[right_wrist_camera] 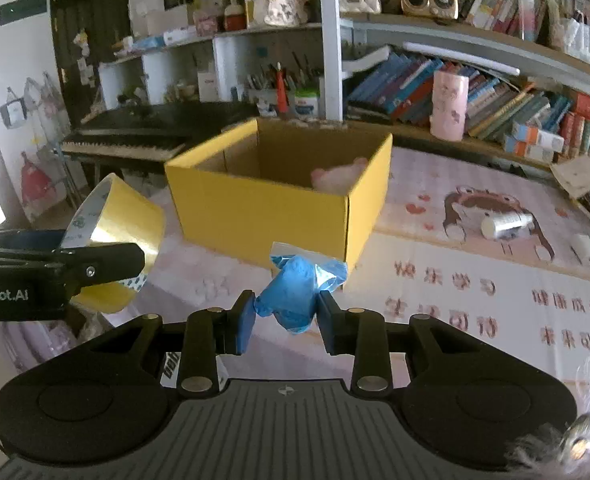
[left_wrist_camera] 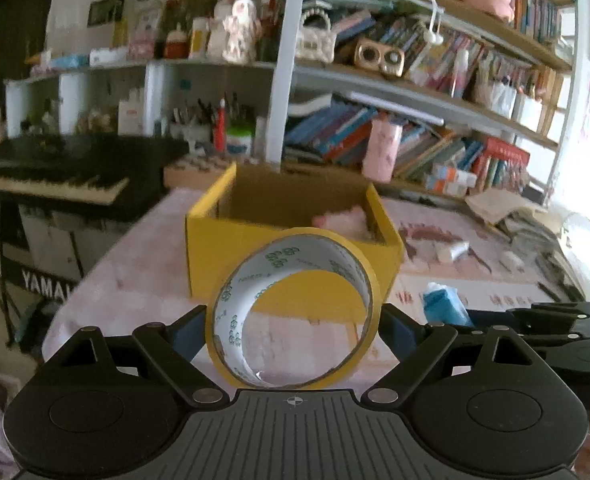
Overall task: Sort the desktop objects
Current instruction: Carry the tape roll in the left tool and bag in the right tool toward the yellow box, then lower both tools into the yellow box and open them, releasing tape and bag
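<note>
- Left gripper (left_wrist_camera: 293, 320) is clamped on a roll of tape (left_wrist_camera: 295, 308).
- Right gripper (right_wrist_camera: 285, 316) is clamped on a blue packet (right_wrist_camera: 295, 292).
- A yellow box (right_wrist_camera: 271, 216) stands open just beyond both grippers.

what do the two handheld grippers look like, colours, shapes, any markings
Both match: the left gripper and right gripper have black linkage arms with round silver pivot pins, blue pads on the fingers, two rounded black housings and a ribbed grey centre plate with a small crosshair mark. White "Robot.AI" lettering shows on the left one's side in the right wrist view.
</note>
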A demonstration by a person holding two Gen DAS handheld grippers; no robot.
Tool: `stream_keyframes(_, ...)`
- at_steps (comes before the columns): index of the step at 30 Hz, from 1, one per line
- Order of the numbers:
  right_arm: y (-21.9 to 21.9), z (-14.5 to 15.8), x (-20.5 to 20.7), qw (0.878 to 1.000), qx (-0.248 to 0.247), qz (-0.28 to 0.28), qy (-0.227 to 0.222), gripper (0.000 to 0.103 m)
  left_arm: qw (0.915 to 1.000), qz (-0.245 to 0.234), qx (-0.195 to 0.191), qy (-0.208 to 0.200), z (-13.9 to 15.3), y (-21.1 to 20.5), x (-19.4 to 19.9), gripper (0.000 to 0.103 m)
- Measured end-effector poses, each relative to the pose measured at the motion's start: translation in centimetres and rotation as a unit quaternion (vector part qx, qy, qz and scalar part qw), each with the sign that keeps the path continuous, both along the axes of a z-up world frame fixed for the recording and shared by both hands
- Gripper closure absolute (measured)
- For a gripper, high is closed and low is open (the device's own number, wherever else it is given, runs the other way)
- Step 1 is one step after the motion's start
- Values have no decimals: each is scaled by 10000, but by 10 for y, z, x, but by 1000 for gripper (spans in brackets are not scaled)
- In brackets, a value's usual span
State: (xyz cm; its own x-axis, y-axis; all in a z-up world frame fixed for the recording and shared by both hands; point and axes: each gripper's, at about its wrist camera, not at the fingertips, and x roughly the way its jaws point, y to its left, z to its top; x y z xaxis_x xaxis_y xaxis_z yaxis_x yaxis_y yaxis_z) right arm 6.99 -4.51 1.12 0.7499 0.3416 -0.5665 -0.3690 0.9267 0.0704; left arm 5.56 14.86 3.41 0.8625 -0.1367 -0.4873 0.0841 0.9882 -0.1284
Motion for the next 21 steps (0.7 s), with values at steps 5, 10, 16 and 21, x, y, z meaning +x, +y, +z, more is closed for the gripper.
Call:
stream_keyframes(5,-2,13,23,9996,-13,76,-253,72,9993,45,132,-356,13,-1,23,12)
stream_keyframes(10,-6,23,57,9991,16,185,-387,72,9979,164,187,-590,25,-1,49,12)
stream_keyframes(16,-5,30,112,9982,59,395,-445,72,9974,241,226,-648,29,-8,93,12)
stream_keyframes(21,-4,33,161,9973,124,599,-416,72,9967,322,407,-625,27,-17,127,12)
